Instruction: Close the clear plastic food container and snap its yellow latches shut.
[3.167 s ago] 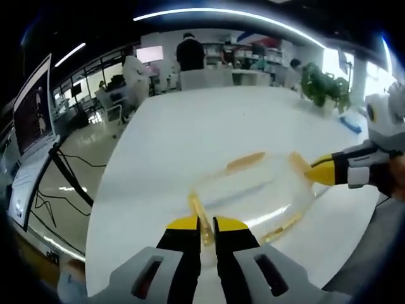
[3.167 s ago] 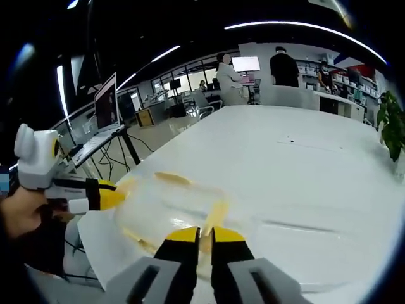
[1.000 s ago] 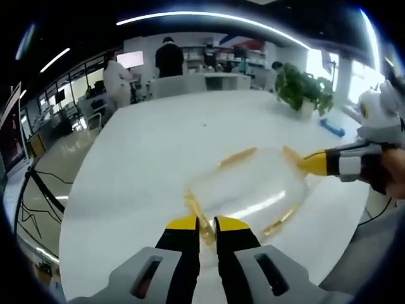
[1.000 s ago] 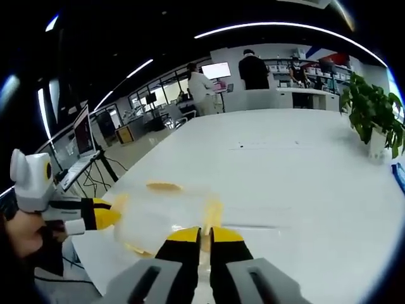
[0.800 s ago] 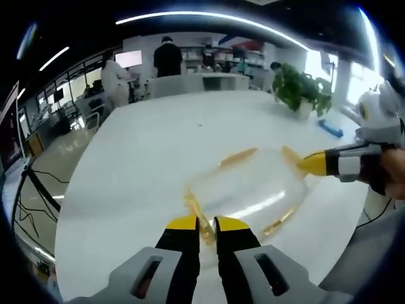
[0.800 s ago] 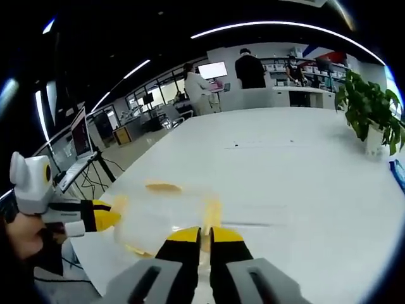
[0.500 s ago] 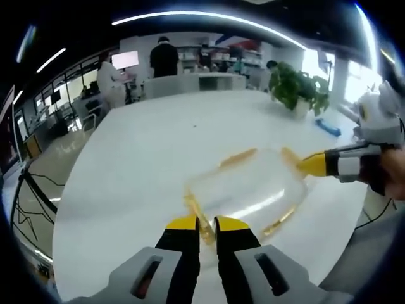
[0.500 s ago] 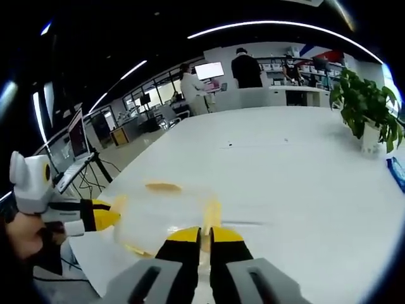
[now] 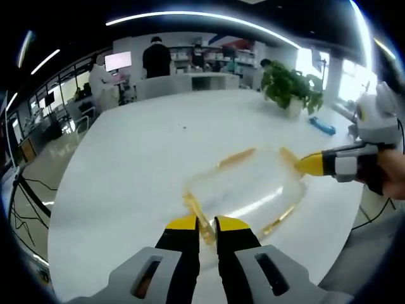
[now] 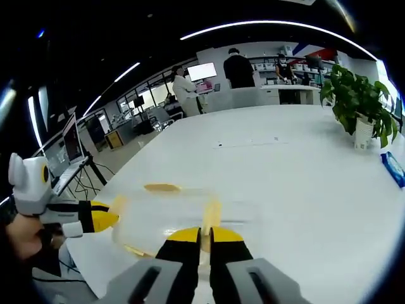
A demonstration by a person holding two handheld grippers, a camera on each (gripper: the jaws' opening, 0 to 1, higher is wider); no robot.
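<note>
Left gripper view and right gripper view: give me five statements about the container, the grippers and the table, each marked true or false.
1. The left gripper is shut on a yellow latch of the clear container. True.
2. The right gripper is wide open above the container. False: its fingers are shut on a yellow latch.
3. The container is on a white table. True.
4. A red mug stands beside the container. False: none is there.
5. A potted plant stands on the table. True.
</note>
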